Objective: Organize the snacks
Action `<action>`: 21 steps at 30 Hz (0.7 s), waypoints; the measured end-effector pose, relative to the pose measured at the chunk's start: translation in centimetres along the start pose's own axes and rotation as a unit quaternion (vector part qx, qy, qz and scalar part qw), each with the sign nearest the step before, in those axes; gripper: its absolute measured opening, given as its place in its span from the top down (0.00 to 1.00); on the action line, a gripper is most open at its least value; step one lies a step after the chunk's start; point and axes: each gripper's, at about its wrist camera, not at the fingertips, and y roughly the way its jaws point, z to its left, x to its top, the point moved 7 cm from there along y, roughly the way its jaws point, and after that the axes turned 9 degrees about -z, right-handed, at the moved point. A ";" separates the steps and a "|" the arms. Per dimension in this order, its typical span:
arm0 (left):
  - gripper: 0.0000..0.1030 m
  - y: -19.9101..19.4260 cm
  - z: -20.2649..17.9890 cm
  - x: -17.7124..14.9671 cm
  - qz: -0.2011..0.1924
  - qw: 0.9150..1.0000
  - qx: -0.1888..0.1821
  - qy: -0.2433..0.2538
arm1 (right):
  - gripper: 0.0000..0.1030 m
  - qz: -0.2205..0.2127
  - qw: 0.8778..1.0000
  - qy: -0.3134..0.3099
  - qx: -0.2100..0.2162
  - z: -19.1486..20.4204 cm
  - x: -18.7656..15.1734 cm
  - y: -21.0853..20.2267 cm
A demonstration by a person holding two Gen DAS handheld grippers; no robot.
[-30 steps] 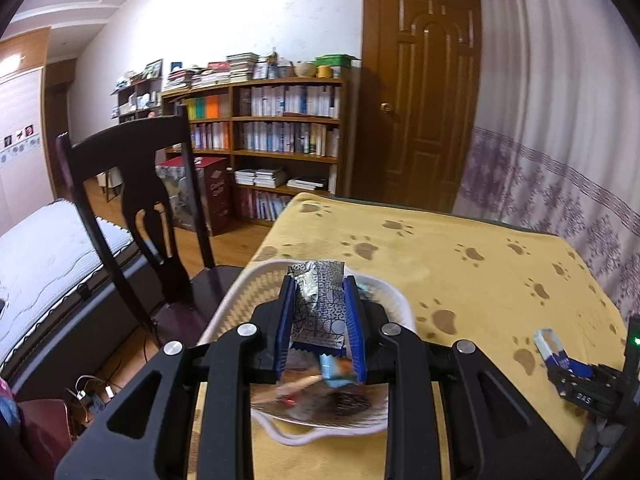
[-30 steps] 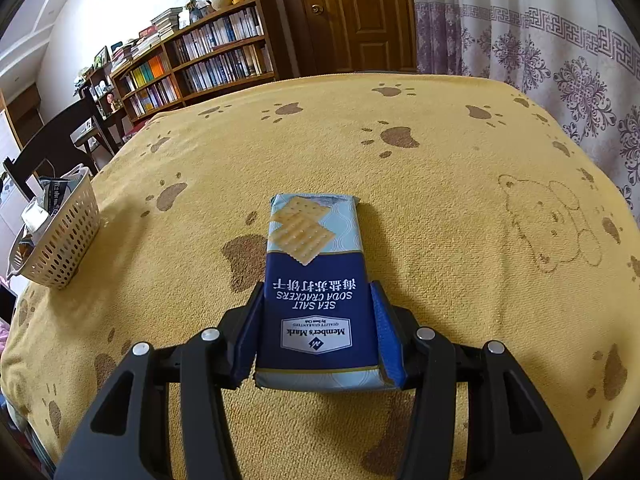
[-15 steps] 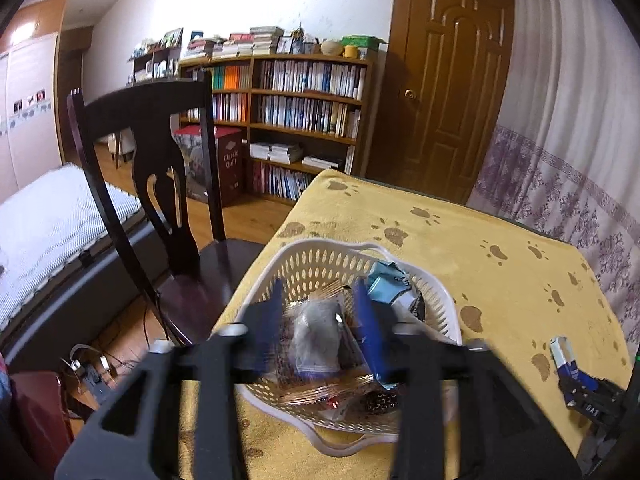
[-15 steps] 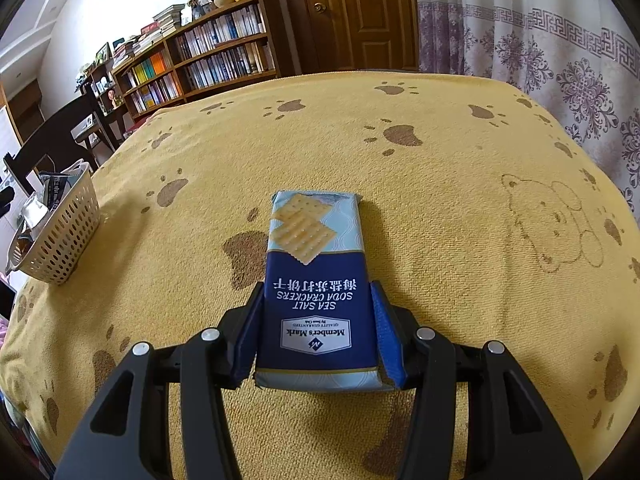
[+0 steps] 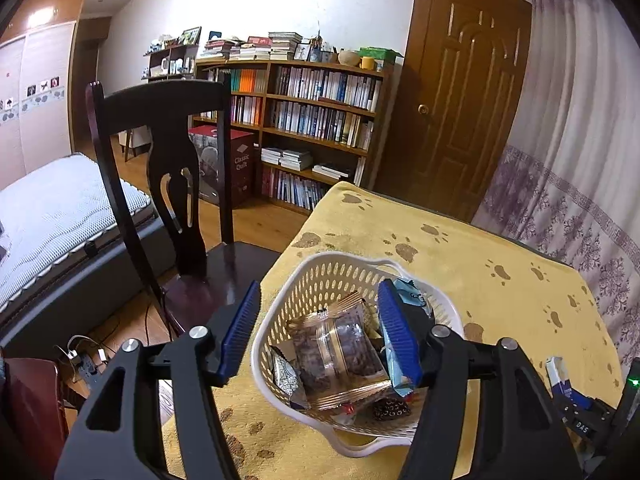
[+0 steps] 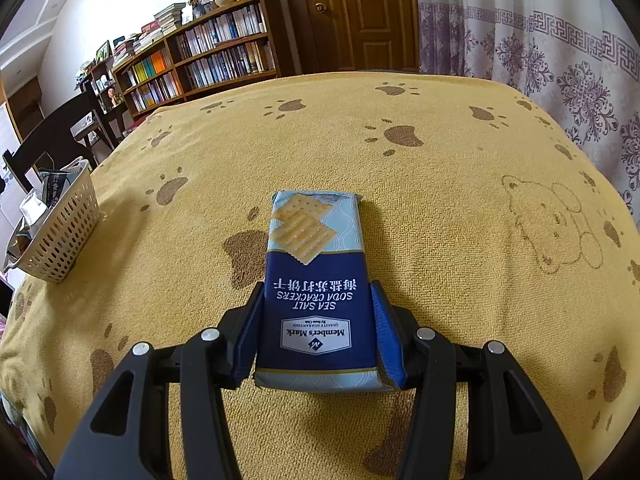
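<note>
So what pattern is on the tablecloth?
Yellow tablecloth with brown paw prints and a bear outline, clearest in the right wrist view.

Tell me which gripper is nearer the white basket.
Left. The left gripper hovers open right over the basket; the right gripper holds the cracker pack across the table.
</note>
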 end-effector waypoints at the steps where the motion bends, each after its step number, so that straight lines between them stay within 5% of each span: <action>1: 0.37 -0.1 -0.2 0.0 -0.001 1.000 0.000 0.004 | 0.50 0.000 1.000 -0.001 0.000 0.0 0.0 0.0; 13: 0.07 -0.8 -3.0 -0.5 -0.010 0.999 -0.007 0.045 | 0.49 0.003 1.000 -0.015 -0.012 0.0 0.0 0.2; 21: 0.05 -0.8 -3.9 -0.7 -0.012 0.998 -0.003 0.062 | 0.49 0.004 1.000 -0.021 -0.017 0.1 0.0 0.4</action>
